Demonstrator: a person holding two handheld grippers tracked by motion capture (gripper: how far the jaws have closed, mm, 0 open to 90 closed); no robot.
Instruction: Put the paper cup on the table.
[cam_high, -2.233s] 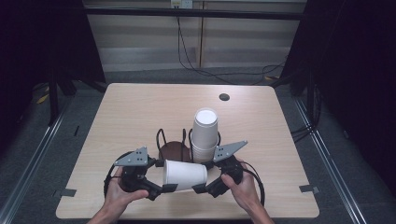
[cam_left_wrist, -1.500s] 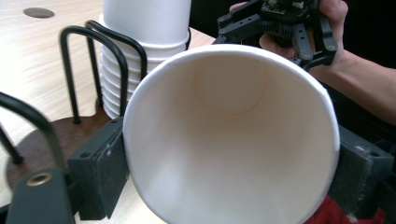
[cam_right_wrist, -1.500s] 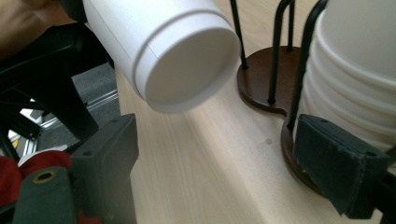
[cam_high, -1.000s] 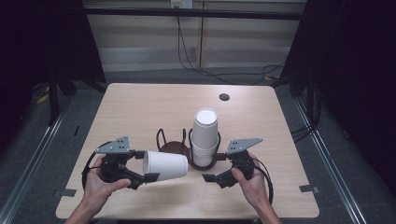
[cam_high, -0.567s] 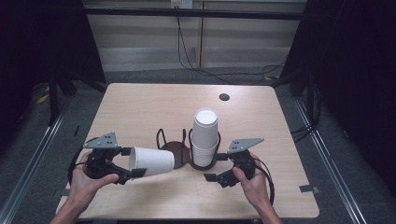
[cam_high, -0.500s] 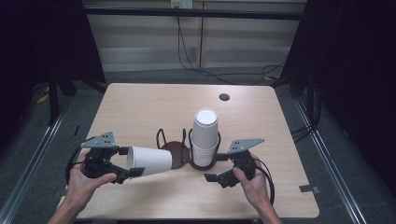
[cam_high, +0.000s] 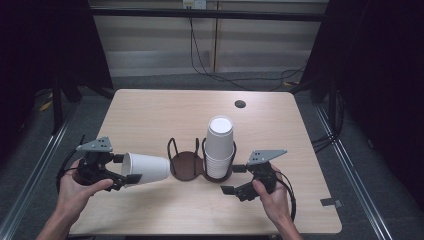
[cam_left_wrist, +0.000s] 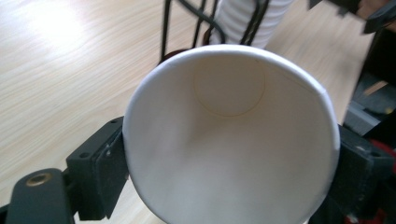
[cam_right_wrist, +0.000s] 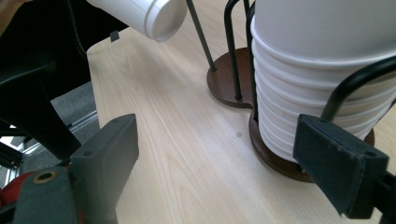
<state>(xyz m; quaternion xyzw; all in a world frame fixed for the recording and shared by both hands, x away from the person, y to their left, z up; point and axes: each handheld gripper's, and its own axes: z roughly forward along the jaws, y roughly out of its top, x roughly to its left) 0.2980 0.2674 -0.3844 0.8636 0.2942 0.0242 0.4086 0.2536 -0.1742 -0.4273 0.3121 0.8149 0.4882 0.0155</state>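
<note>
Left claw (cam_high: 127, 172): I am gripping the paper cup (cam_high: 146, 169) sideways, lower left of the frame.
Right claw (cam_high: 235, 180): I am holding it wide, empty, beside the cup stack (cam_high: 219, 147).

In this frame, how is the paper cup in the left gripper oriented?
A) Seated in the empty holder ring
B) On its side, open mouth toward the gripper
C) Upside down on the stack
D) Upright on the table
B: the left gripper holds the paper cup sideways by its rim, and the left gripper view looks straight into its open mouth.
</note>
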